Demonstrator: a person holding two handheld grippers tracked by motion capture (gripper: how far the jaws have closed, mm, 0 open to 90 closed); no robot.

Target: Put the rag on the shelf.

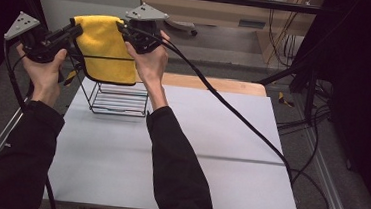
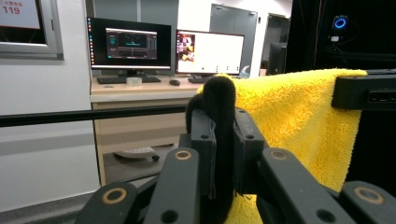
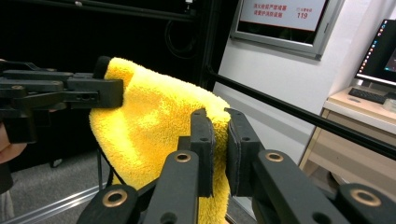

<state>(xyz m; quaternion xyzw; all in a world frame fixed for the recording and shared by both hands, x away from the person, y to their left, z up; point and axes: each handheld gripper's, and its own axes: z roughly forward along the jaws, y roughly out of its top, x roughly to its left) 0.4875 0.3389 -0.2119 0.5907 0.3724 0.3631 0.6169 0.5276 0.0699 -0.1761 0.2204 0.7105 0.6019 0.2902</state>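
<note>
Hanging above the far left of the table, a yellow towel (image 1: 105, 48) is held stretched between two grippers, over a black wire rack (image 1: 119, 98). The left gripper (image 1: 74, 31) is pressed together on the towel's upper corner at 9 o'clock; in the left gripper view its jaws are seen clamped on the yellow pile (image 2: 299, 121). The right gripper (image 1: 124, 29) is pinched on the opposite upper corner at 3 o'clock, the cloth (image 3: 154, 126) being caught between its jaws in the right gripper view. The towel's lower edge is draped against the rack's top.

The white tabletop (image 1: 194, 160) is seen bare from its middle toward 6 o'clock and 3 o'clock. A wooden strip (image 1: 215, 84) borders the far edge. A black cable (image 1: 233, 113) is trailed across the table toward 4 o'clock. Metal rails (image 1: 332, 191) flank both sides. Beyond, two lit monitors (image 2: 168, 46) on a desk are noted.
</note>
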